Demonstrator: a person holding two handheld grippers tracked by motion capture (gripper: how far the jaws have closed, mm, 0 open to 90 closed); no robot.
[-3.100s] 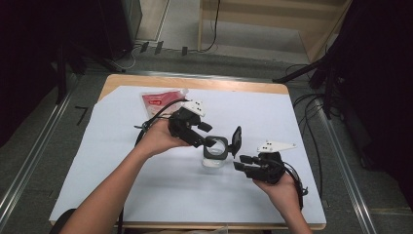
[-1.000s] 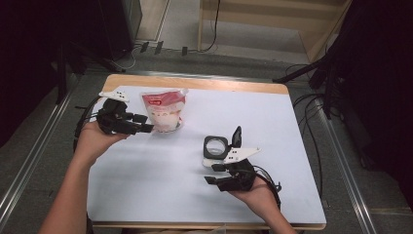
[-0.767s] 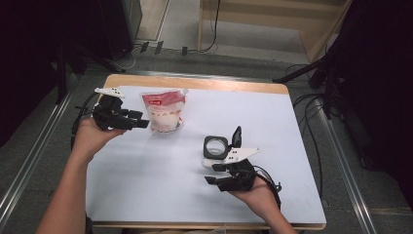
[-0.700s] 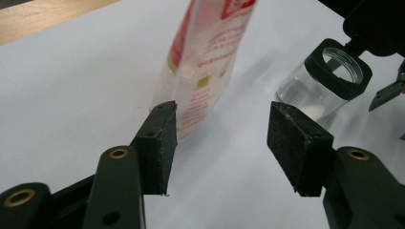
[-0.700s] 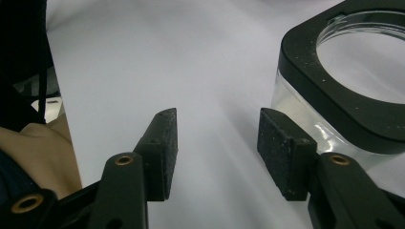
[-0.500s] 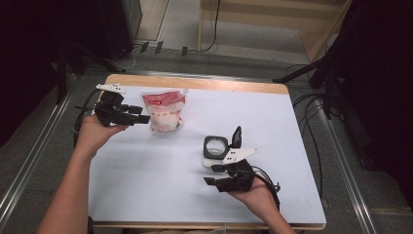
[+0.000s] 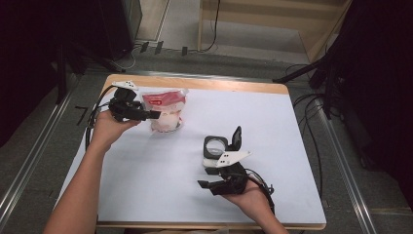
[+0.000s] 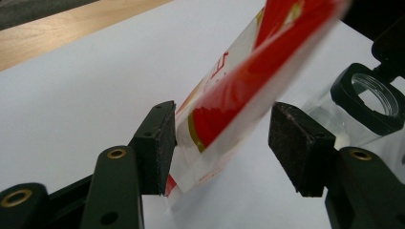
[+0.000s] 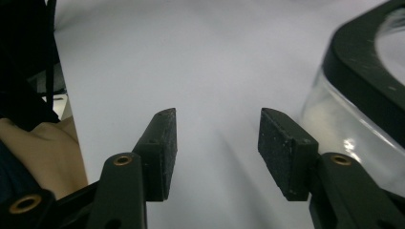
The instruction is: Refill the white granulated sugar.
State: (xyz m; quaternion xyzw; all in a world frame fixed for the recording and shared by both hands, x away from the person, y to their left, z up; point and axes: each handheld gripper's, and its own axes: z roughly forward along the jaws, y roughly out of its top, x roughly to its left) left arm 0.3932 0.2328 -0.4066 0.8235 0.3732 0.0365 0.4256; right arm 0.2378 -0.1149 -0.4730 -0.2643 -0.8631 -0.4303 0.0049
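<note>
Clearly the work in hand is the red-and-white pouch point(image 7: 165, 111), which stands at the far left of the white table cover point(image 7: 292, 122), a little tilted, with its red top band uppermost. The left gripper point(image 7: 146, 115) comes at it from the left, level with the table. In the left gripper view the pouch point(image 8: 239, 90) sits between the two pads: one pad point(image 8: 160, 145) touches its lower edge, while the other stands clear of it with a gap showing. Those jaws have just been closing a little, but they do not yet pinch the pouch.

The pouch looks light and soft, a thin glossy film that would buckle and slide under a loose hold. I would take it across the sealed side seam or the flat top band, where the film is doubled and stiffer, rather than at the belly, which would just squash. A firm, even pinch seems wise, since the surface looks slippery.

Nearer and to the right, a clear jar point(image 7: 215, 145) with a black hinged lid standing open waits on the cover. It looks rigid and could tip if knocked. The right gripper point(image 7: 208, 178) rests just on the near side of it, jaws about half apart with nothing between them, the jar's wall point(image 9: 353, 129) beside one pad.
</note>
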